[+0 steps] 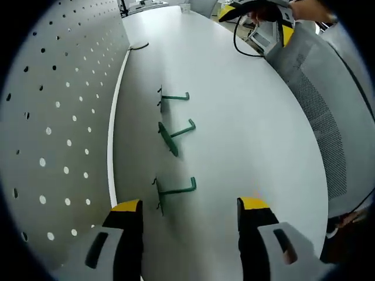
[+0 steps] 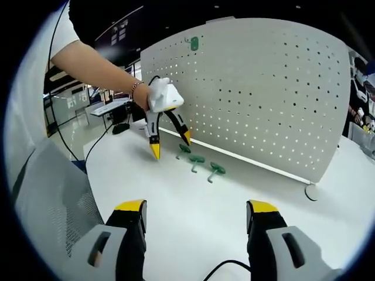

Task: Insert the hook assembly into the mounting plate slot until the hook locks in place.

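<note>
Three green hooks lie in a row on the white table [image 1: 246, 129] beside the white pegboard [image 1: 58, 117]: a far hook [image 1: 174, 96], a middle hook [image 1: 176, 133] and a near hook [image 1: 174, 190]. My left gripper [image 1: 190, 205] is open, just short of the near hook, with nothing between its jaws. From the right gripper view, the left gripper [image 2: 170, 137] hangs open from a person's hand over the hooks [image 2: 197, 159]. One more green hook [image 2: 194, 43] is mounted high on the pegboard [image 2: 263, 93]. My right gripper [image 2: 196, 206] is open and empty, well back from the hooks.
A grey mesh chair back [image 1: 328, 117] stands by the table edge, also seen as the mesh chair back [image 2: 53, 193]. A black cable [image 1: 243, 44] loops at the far end. The pegboard's round foot [image 2: 312, 191] rests on the table. Desks stand in the background.
</note>
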